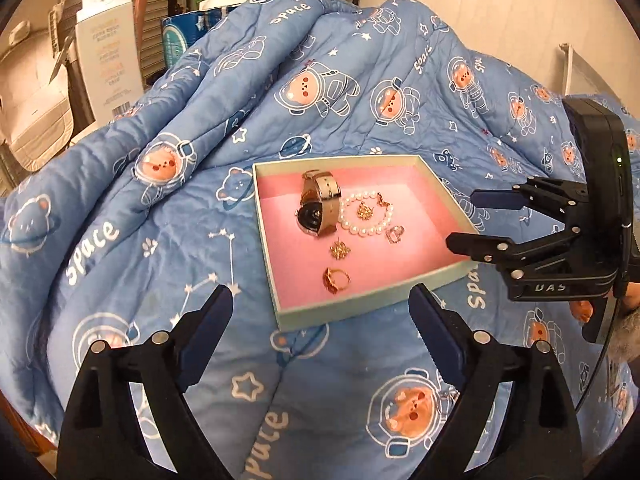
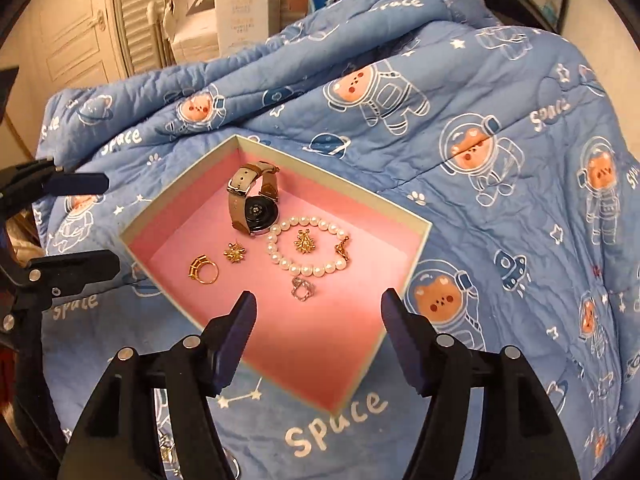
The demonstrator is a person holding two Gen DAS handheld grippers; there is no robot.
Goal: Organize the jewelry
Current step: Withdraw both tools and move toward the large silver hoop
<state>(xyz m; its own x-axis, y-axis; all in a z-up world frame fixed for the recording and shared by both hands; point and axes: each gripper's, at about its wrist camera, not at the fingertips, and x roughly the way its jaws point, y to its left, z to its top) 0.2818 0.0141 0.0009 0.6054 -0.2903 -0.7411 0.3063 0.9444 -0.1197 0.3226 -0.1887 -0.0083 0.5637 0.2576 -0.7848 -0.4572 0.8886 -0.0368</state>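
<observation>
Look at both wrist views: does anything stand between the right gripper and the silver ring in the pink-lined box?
Nothing visible does. The right gripper hangs open above the box, and the silver ring lies alone on bare lining just beyond its fingertips; the pearl bracelet lies farther off.

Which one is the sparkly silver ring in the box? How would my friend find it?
Look at the pink-lined box lying on the blue space quilt. Find the pearl bracelet in it; the silver ring lies just outside that loop, on the side away from the watch. It is the only pale, silvery piece; the others are gold.
</observation>
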